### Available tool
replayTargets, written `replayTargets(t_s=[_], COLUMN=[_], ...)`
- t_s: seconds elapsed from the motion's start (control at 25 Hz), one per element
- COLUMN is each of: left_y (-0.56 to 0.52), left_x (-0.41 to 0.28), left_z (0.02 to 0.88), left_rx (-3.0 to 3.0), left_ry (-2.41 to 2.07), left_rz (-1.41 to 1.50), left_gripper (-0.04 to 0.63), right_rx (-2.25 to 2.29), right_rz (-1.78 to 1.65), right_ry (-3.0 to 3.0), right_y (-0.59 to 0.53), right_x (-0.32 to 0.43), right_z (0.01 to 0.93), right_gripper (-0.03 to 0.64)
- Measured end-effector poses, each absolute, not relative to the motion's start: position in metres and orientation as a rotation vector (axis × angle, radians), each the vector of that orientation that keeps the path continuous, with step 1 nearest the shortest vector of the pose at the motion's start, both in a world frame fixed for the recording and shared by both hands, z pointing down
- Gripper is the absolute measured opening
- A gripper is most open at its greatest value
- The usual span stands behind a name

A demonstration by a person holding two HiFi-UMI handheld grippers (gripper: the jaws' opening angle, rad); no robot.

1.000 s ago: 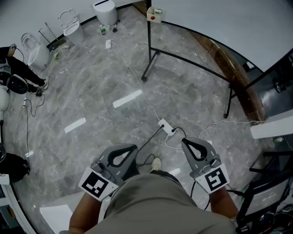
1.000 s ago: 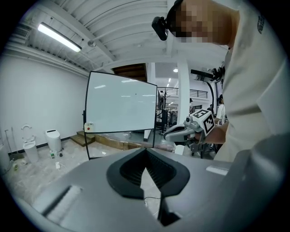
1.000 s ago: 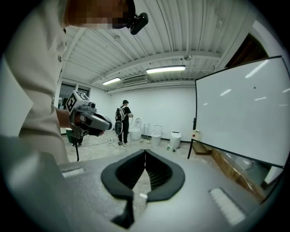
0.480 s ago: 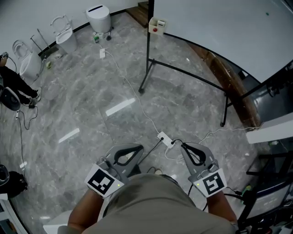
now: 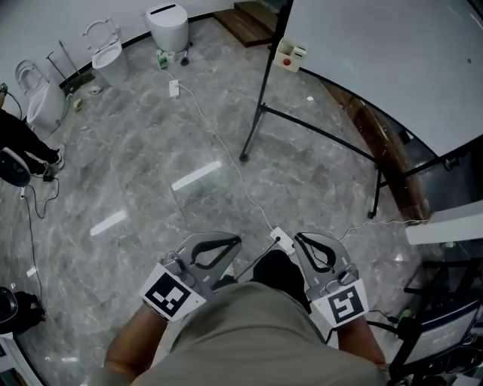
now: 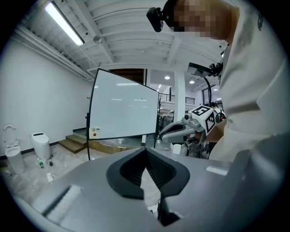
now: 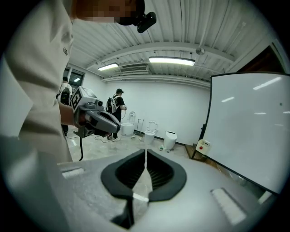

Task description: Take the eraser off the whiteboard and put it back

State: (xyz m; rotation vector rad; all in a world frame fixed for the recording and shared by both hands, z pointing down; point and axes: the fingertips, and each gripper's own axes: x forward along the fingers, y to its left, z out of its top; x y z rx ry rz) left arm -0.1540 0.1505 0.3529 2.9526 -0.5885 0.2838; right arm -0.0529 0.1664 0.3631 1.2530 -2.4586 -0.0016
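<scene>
The whiteboard (image 5: 392, 53) stands on a black stand at the upper right of the head view. A small cream eraser (image 5: 290, 54) with a red dot sits at its lower left corner; it also shows as the eraser (image 6: 93, 132) in the left gripper view and the eraser (image 7: 204, 146) in the right gripper view. My left gripper (image 5: 226, 243) and right gripper (image 5: 300, 240) are held close to my body, well short of the board. Both are shut with nothing between the fingertips, as seen on the left gripper (image 6: 146, 150) and right gripper (image 7: 145, 152).
A power strip (image 5: 281, 240) with a white cable lies on the grey marble floor just ahead of the grippers. Toilets (image 5: 170, 22) stand along the far wall by wooden steps (image 5: 253, 19). A person (image 5: 23, 143) is at the left; a white shelf (image 5: 445, 219) at the right.
I have moved across the floor toward the whiteboard, which now fills more of the upper right. Both grippers travelled with me and stayed shut.
</scene>
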Motion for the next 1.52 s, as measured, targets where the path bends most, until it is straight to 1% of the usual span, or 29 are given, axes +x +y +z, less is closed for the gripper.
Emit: replayTargets(t_s=[0.16,0.56,0.96,1.2,1.36,1.52], left_y=[0.116,0.011,-0.131,-0.191,-0.216,-0.240], left_x=[-0.170,-0.159,-0.068,-0.023,-0.009,-0.007], left_z=[0.354,0.363,0.341,0.343,0.344,0.347], left_rx=[2.920,2.875,2.885,2.885,2.875,2.856], left_ry=[-0.642,-0.726,-0.783,-0.800,-0.785,-0.773], left_rz=[0.268,0.276,0.305,0.291,0.293,0.300], left_gripper=[0.006,0.006,0.006,0.006,0.006,0.006], right_rx=[1.223,1.180,1.189,1.179,1.183,1.189], right_rz=[0.031,-0.015,-0.038,-0.086,-0.085,-0.088], right_ry=[-2.462,-2.506,-2.530,-2.484,-2.450,-2.419], right_y=[0.138,0.018,-0.141,-0.222,-0.270,-0.320], right_x=[-0.066,-0.044,0.060,0.115,0.137,0.151], right_z=[0.366,0.382,0.375,0.389,0.400,0.410], right_gripper=[0.006,0.006,0.009,0.022,0.042,0.083])
